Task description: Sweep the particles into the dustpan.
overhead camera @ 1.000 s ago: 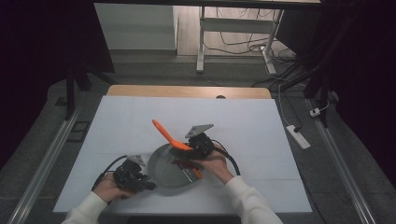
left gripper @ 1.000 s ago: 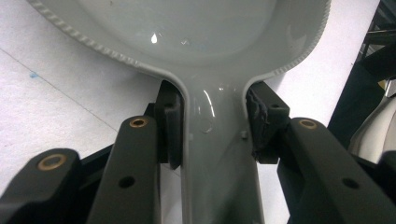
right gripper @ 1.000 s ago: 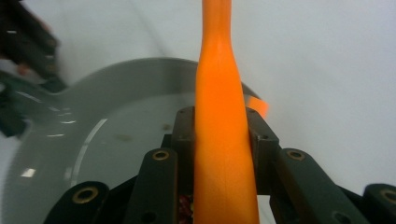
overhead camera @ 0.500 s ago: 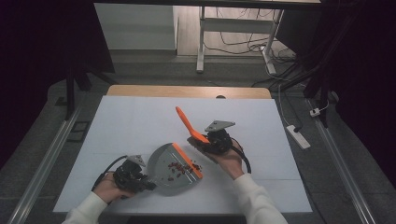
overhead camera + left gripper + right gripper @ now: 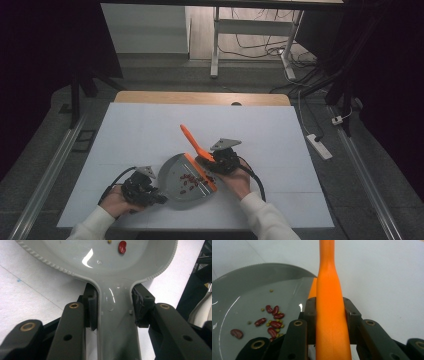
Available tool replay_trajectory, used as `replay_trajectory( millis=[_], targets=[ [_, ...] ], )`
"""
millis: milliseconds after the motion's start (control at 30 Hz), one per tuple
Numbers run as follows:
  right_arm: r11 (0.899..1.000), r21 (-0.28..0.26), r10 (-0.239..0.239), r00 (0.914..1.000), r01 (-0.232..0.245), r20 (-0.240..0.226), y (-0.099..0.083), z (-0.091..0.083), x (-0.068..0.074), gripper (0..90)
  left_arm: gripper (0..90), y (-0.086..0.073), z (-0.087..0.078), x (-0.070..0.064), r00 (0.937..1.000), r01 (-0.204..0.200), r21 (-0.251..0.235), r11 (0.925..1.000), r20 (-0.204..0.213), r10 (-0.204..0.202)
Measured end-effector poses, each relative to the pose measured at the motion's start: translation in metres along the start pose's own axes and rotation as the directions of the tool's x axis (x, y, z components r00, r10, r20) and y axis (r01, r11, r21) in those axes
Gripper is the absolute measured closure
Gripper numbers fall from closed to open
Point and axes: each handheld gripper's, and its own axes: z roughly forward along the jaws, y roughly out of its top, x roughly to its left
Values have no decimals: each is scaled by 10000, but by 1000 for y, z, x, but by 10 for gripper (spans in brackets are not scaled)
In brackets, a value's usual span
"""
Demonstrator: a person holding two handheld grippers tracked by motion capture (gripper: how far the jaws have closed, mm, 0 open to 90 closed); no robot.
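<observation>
Moved since half a second ago: your right gripper (image 5: pixel 216 162) and its orange brush (image 5: pixel 192 141), back down to the dustpan's (image 5: pixel 175 176) open edge.
Right fingers (image 5: pixel 310 315): clamped on the brush handle.
Left gripper (image 5: pixel 145 192): fingers (image 5: pixel 91 306) clamped on the dustpan's grey handle.
Dustpan: flat on the white tabletop (image 5: pixel 140 135), near its front edge.
Contents: red beans (image 5: pixel 189 181) and a few small yellowish grains, loose in the pan.

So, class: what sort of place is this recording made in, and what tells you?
Probably a lab or workshop: a white-covered table on bare floor, loose cables trailing behind it, a power strip beside it, and dark surroundings.
</observation>
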Motion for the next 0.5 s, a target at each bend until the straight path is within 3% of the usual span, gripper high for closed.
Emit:
replay_trajectory(
  millis=[67,133,200,233,333,400,500],
  targets=[
    [9990,-183,395,9976,-406,-566,0,0,3,705,618,0,0,0,10000,13,20,10000,3,-13],
    [9993,-286,239,9971,-260,-727,3,2,12,705,618,0,0,0,10000,20,18,10000,4,-20],
    [9976,-483,415,9887,-489,-1438,7,3,20,705,618,0,0,0,10000,19,-2,10000,-7,-19],
    [9978,-576,244,9867,-341,-1606,9,3,25,705,618,0,0,0,10000,19,5,10000,-9,-19],
    [9957,-898,-353,9866,212,-1591,14,0,34,705,618,0,0,0,10000,18,15,10000,7,-18],
    [9931,-1168,-252,9879,73,-1528,17,-6,28,705,618,0,0,0,10000,8,32,10000,7,-8],
    [9902,-1377,69,9947,-211,-1027,15,-16,12,705,618,0,1,0,10000,38,13,10000,-3,-38]
  ],
)
